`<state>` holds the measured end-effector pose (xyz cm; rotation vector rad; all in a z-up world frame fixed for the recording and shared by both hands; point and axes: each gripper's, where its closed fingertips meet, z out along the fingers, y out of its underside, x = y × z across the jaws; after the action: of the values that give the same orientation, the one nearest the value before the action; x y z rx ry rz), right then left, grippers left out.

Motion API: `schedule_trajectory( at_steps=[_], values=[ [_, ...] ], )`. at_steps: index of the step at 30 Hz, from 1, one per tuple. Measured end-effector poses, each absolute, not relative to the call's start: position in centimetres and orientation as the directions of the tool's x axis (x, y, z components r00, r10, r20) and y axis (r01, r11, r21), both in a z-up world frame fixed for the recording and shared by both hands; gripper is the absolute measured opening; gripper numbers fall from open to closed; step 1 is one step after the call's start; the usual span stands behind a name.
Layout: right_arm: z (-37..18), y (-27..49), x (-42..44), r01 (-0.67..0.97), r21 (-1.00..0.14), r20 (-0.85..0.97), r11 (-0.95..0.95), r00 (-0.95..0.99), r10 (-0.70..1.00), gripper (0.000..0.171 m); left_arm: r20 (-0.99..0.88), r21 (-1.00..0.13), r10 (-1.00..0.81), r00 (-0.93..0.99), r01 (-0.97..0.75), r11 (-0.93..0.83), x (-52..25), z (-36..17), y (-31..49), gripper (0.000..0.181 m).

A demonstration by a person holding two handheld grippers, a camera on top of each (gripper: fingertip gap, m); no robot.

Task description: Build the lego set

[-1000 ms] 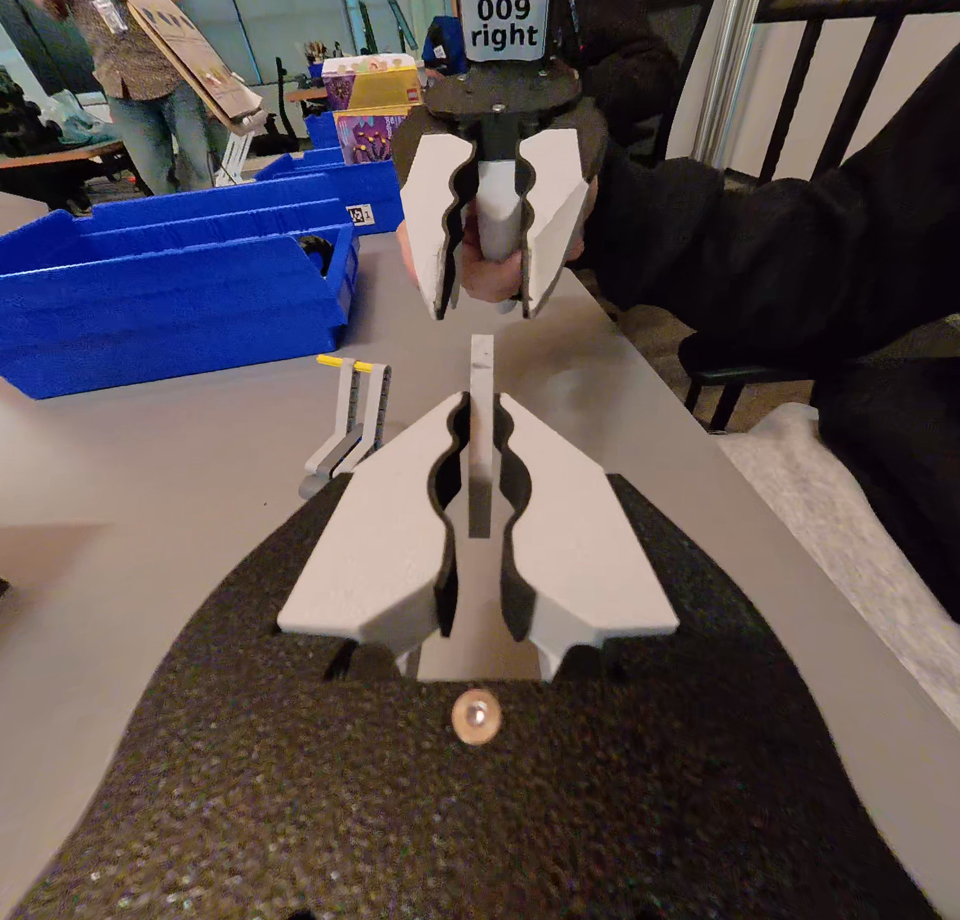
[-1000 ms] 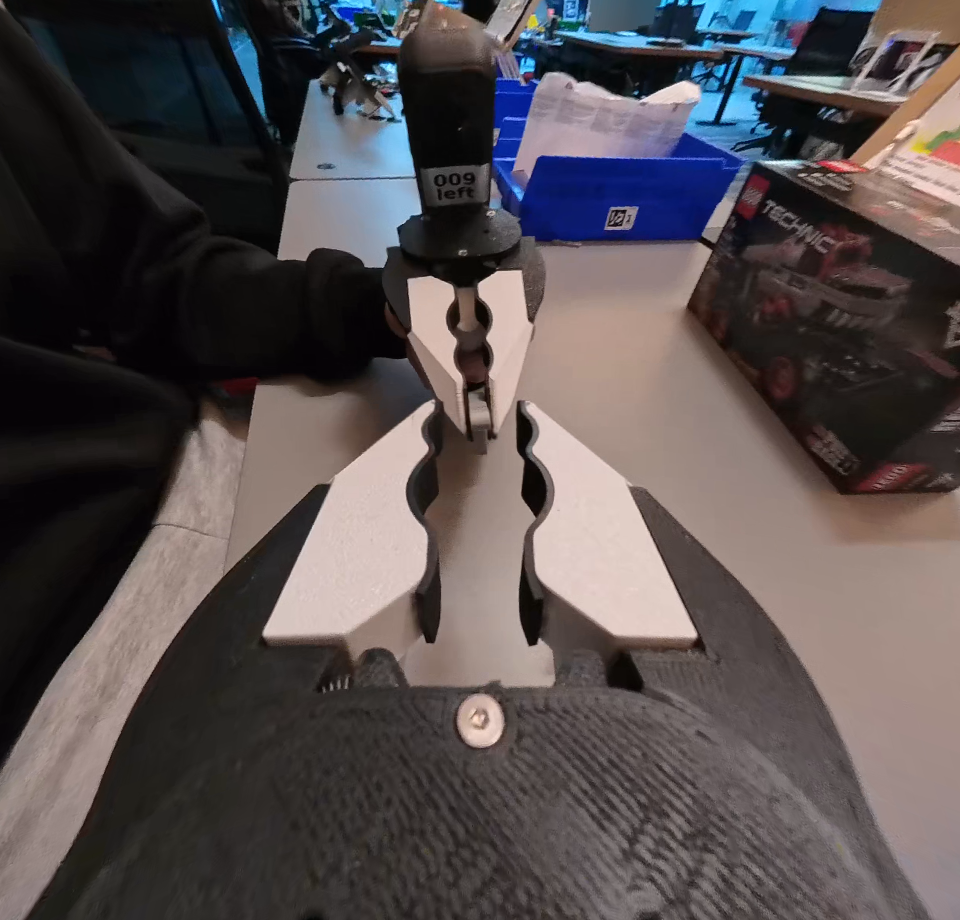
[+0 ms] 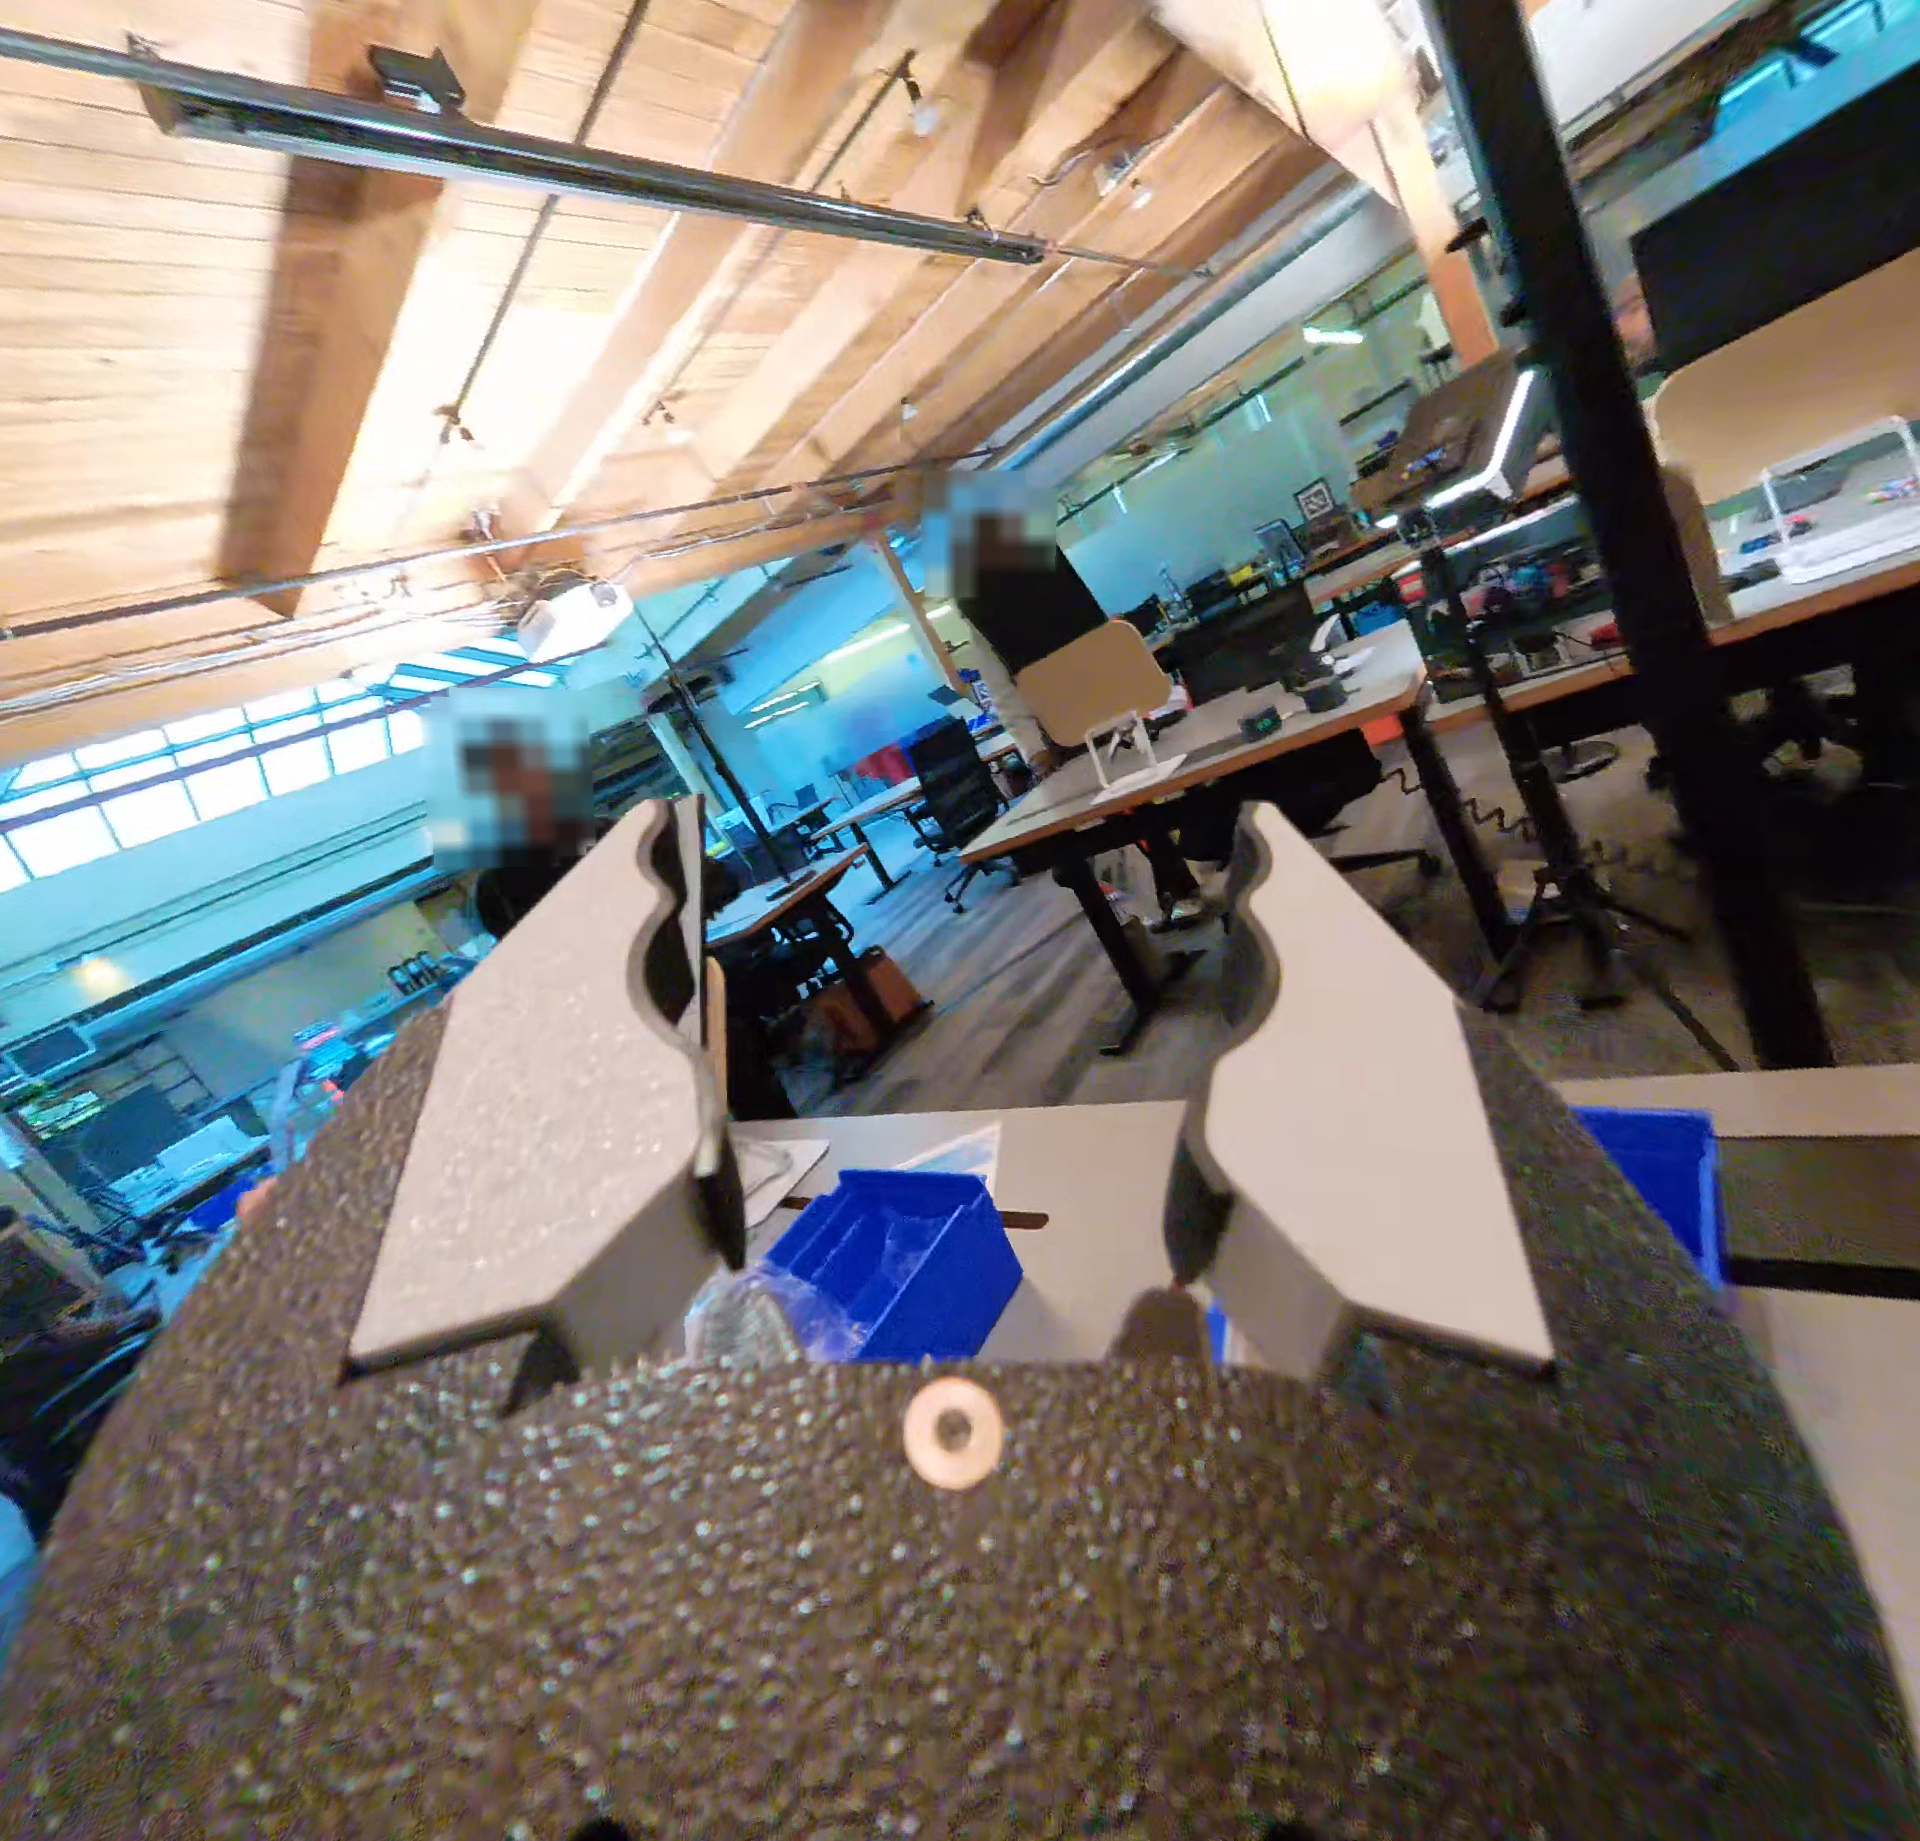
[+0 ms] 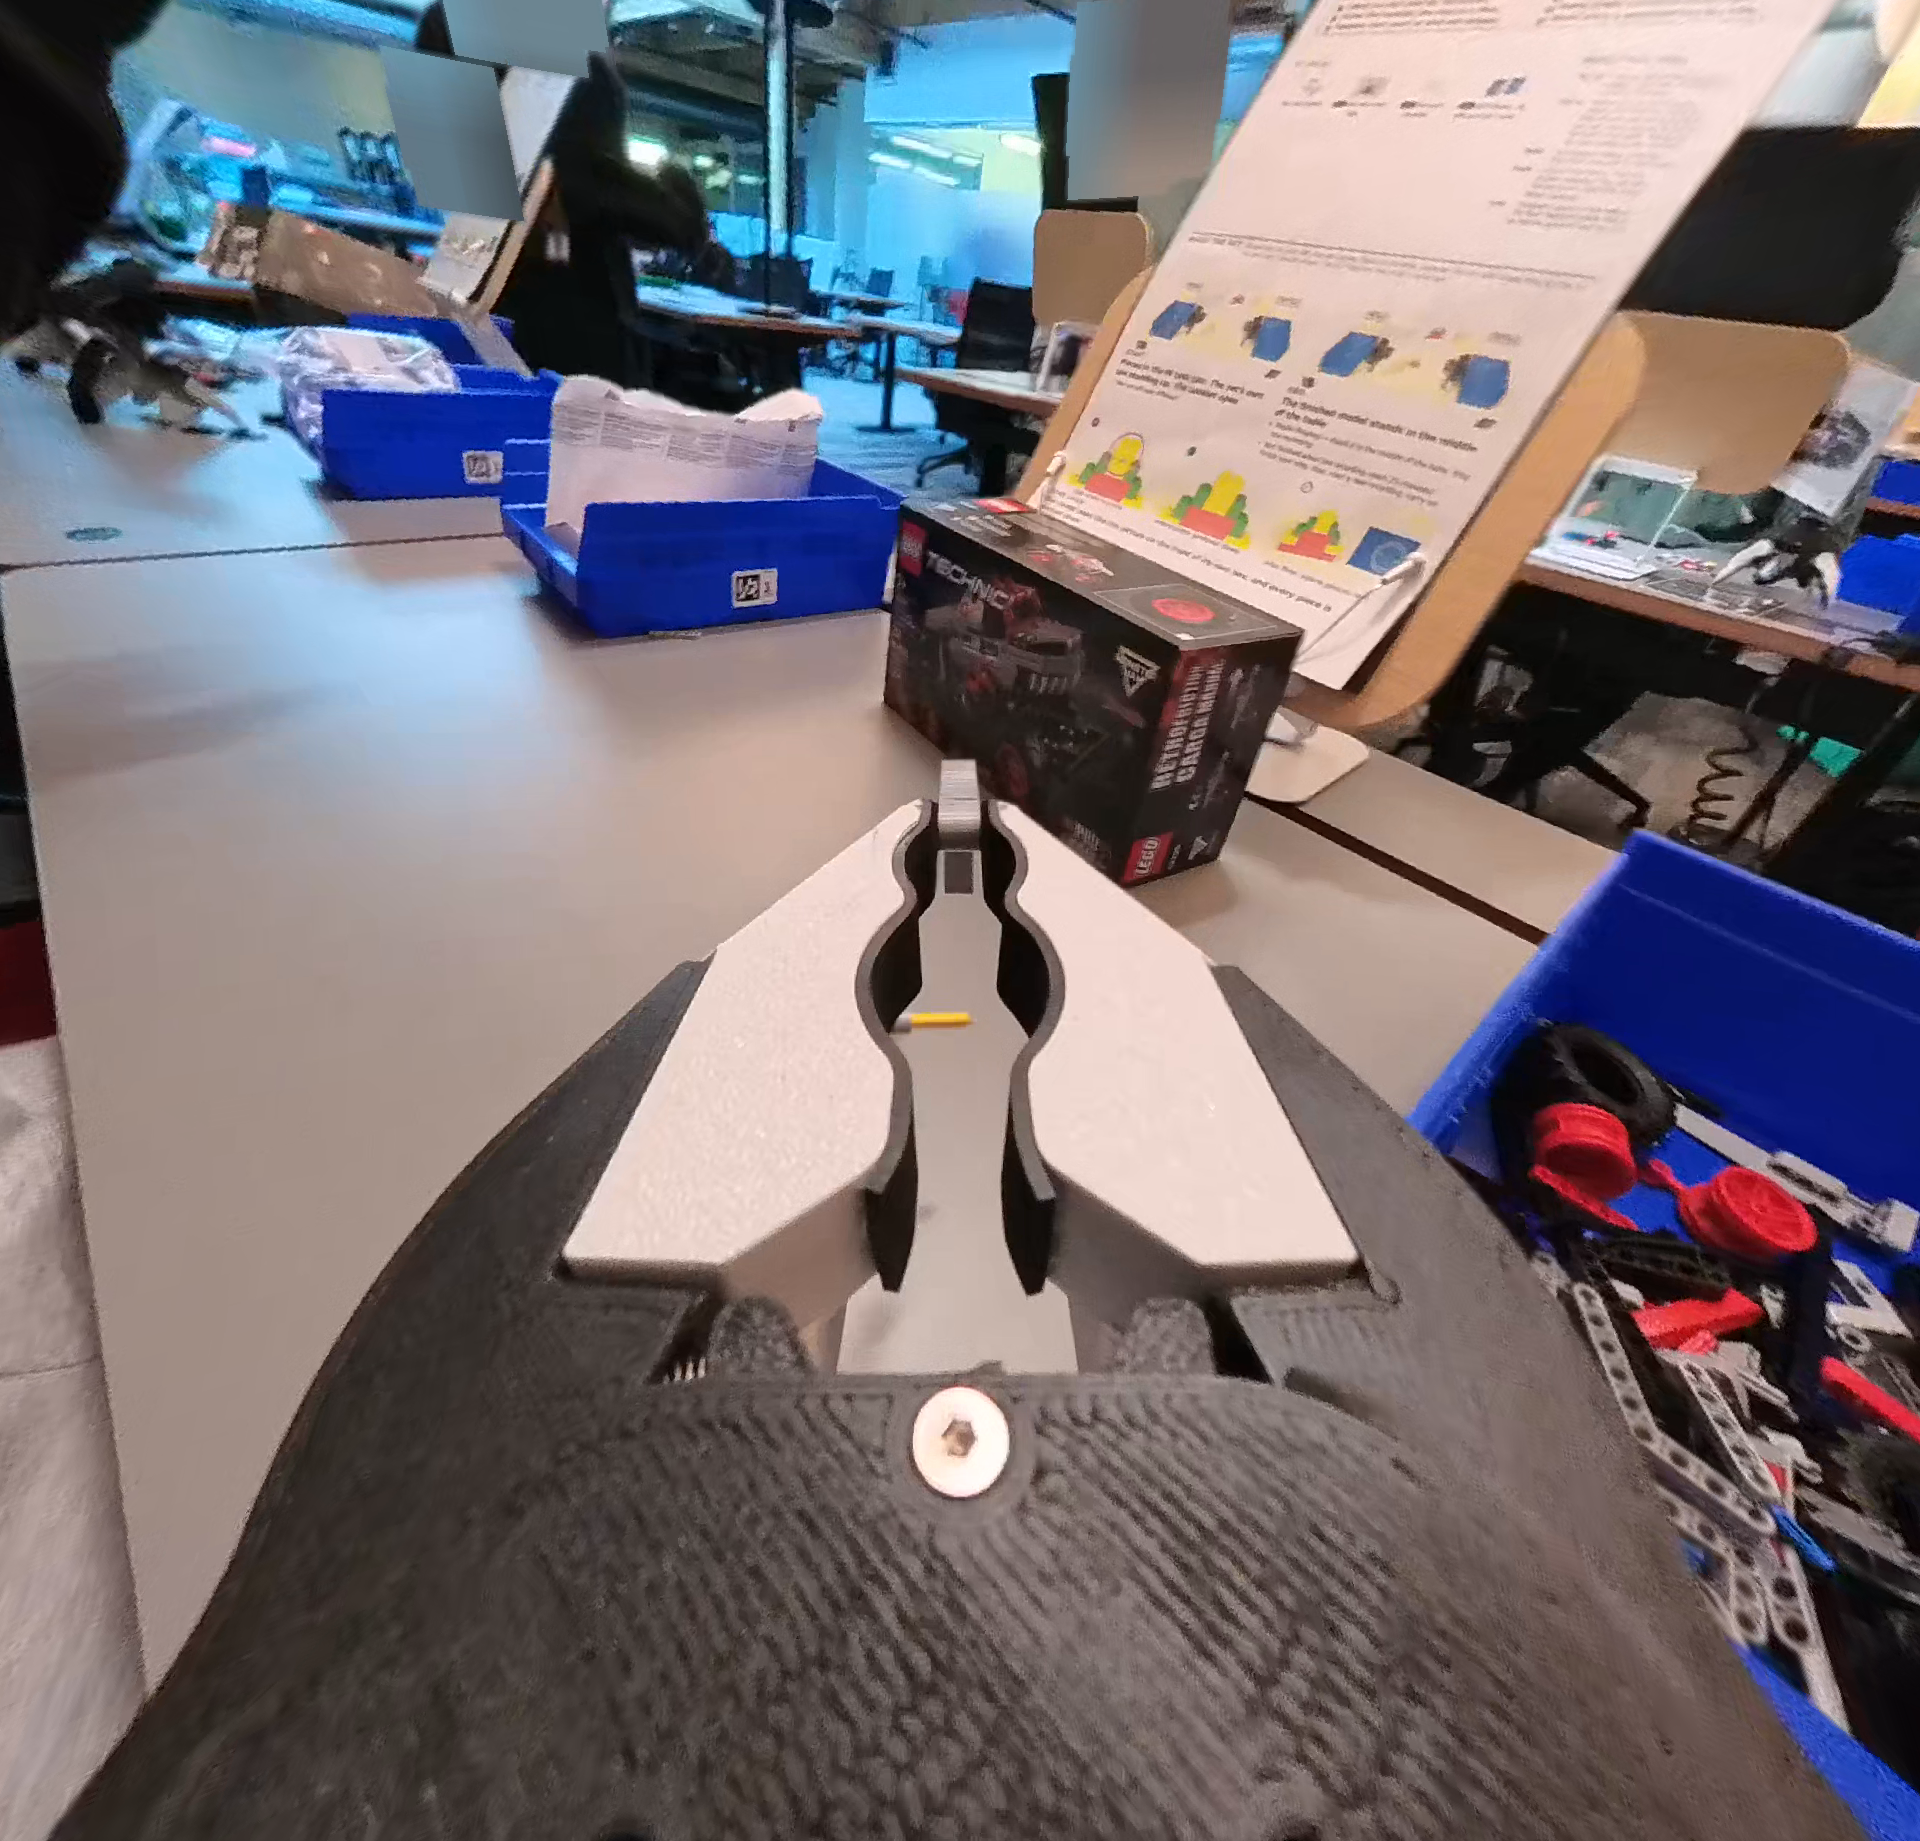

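Observation:
My right gripper (image 4: 958,823) is shut on a short grey lego beam (image 4: 957,789), which sticks out past its tips a little above the grey table (image 4: 416,856). A small yellow pin (image 4: 938,1020) lies on the table below, seen between the fingers. My left gripper (image 3: 961,825) is wide open and tilted up toward the ceiling and room. A thin grey strip (image 3: 690,887) lies along the inner face of its left finger; I cannot tell what it is. Neither gripper shows in the other's view.
A blue bin (image 4: 1714,960) of loose lego parts, with red wheels and a black tyre, stands at the right. A dark lego box (image 4: 1091,669) and an instruction sheet on a wooden stand (image 4: 1403,285) are ahead. Other blue bins (image 4: 707,565) (image 3: 894,1261) stand farther off. People are at other desks. Spacing between my two grippers at the tips: around 65 cm.
The left gripper has opened, let go of the grey beam and swung upward off the table. The right gripper has shut on a grey beam and turned toward the box and parts bin.

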<state>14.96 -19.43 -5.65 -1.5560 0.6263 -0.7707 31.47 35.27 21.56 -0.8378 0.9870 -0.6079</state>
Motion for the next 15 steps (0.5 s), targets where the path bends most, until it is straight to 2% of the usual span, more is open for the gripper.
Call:
schedule_trajectory(
  at_steps=[4, 9, 13, 15],
  values=[
    [-5.2, -21.5, 15.1, 0.031, -0.997, 0.078, -0.074, 0.593, -0.801, 0.007, -0.369, -0.883, -0.873, 0.318, 0.174, 0.437, 31.3, 19.3, 29.6, 0.099],
    [-4.9, -26.1, 15.0, 0.031, -0.995, 0.097, -0.093, 0.421, -0.902, 0.007, -0.451, -0.816, -0.880, 0.146, 0.333, 0.473, 30.0, 15.3, 18.8, 0.096],
    [-4.2, -31.9, 14.4, 0.034, -0.997, 0.075, -0.070, 0.204, -0.976, 0.007, -0.494, -0.778, -0.848, 0.191, 0.340, 0.529, 30.9, 14.3, 20.1, 0.102],
    [-4.8, -35.0, 14.5, 0.010, -0.996, 0.084, -0.083, 0.105, -0.991, 0.007, -0.470, -0.825, -0.879, 0.074, 0.316, 0.468, 32.0, 11.9, 20.5, 0.103]
  ],
)
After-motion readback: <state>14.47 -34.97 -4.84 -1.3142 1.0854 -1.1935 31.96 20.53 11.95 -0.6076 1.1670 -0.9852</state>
